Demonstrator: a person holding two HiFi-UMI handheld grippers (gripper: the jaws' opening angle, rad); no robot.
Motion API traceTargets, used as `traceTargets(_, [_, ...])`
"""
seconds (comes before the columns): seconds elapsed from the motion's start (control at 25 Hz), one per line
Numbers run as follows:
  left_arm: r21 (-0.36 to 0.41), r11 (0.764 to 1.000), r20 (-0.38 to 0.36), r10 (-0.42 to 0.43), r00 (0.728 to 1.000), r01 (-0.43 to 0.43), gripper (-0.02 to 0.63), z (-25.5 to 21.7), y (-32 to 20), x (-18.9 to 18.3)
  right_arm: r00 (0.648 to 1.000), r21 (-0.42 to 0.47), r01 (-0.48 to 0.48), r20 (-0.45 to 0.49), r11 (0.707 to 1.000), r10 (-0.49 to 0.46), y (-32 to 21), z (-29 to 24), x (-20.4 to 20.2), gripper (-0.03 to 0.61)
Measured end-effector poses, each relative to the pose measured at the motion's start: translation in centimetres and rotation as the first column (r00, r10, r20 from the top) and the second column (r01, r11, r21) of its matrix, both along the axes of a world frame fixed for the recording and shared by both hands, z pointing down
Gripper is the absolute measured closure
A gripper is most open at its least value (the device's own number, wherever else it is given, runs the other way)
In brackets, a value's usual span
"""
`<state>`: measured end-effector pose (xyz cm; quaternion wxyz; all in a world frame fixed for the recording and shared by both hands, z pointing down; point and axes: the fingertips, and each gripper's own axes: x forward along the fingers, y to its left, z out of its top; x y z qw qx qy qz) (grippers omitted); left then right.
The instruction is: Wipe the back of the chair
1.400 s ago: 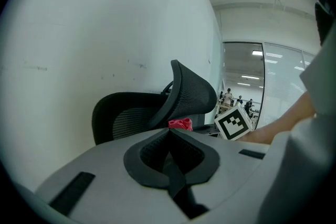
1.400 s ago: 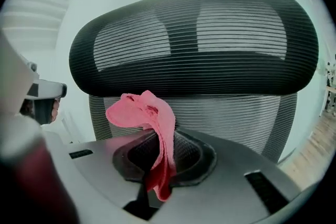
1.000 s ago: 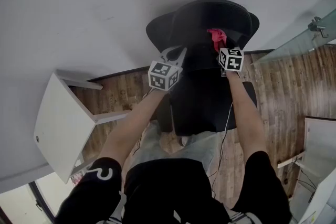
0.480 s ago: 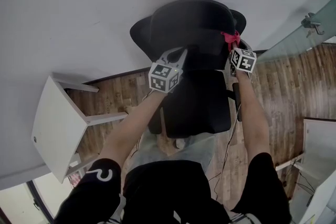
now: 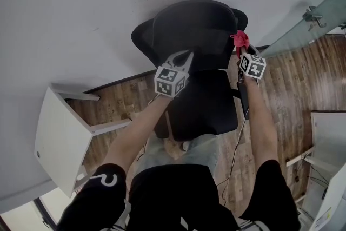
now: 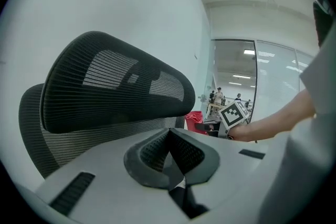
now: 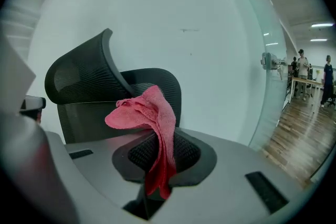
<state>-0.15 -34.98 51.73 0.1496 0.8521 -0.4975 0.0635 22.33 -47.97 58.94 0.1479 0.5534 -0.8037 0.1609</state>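
Where the white wall (image 5: pixel 81 8) meets the plank floor (image 5: pixel 286 89), item one: a black mesh chair (image 5: pixel 194 30), its back and headrest towards the wall and its seat towards the person; its base is hidden under the seat and behind the person's arms. Item two: a white table (image 5: pixel 59 138) at the left, seen edge-on from above, its near corner cut off behind the person's shoulder. Item three: a glass partition (image 5: pixel 308 24) at the upper right, cropped by the frame. Item four: left claw (image 5: pixel 183 57), jaws pressed together with nothing between them, at the left side of the chair's back, below the headrest; whether it touches the mesh cannot be made out. Item five: right claw (image 5: pixel 240 50), closed tight on a red cloth (image 5: pixel 239 39), at the right edge of the chair's back. The cloth stands up from the jaws and flops over, covering the fingertips; contact between cloth and mesh is not discernible.
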Motion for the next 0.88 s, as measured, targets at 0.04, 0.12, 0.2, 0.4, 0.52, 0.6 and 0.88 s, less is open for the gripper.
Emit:
traceTargets(0.04, [0.001,1.000,-0.004,0.011,1.000,-0.011,0.589,-0.2,0.3,-0.2,1.000,-0.001,0.004,-0.003,1.000,-0.004,0.8,-0.3,-0.5,0.506])
traceTargets(0.12, [0.001,0.999,-0.006,0.034,0.999,-0.034,0.589,-0.5,1.1,-0.9,1.000,-0.007,0.013,-0.015,1.000,-0.013,2.6,-0.7,-1.9,0.506])
traceTargets(0.2, [0.004,0.998,0.012,0.065,0.998,-0.065,0.589,-0.7,2.2,-1.9,1.000,-0.010,0.020,-0.023,1.000,-0.020,4.5,-1.0,-3.8,0.506])
traceTargets(0.4, [0.006,0.991,0.030,0.135,0.990,-0.135,0.589,-1.0,4.8,-5.7,1.000,0.002,0.029,-0.011,1.000,-0.029,8.4,-2.2,-10.1,0.506])
traceTargets(0.52, [0.004,0.987,0.032,0.161,0.986,-0.162,0.589,-0.9,5.9,-8.5,0.999,0.010,0.027,0.021,1.000,-0.027,10.1,-2.6,-14.3,0.506])
traceTargets(0.6, [0.000,0.985,0.033,0.173,0.984,-0.173,0.589,-0.6,6.6,-10.5,0.999,0.013,0.031,0.036,0.999,-0.031,11.1,-2.6,-17.2,0.506])
traceTargets(0.88, [-0.010,0.986,0.029,0.167,0.986,-0.167,0.589,0.5,8.5,-18.3,0.997,-0.008,0.068,0.037,0.998,-0.068,13.9,-1.0,-26.7,0.506])
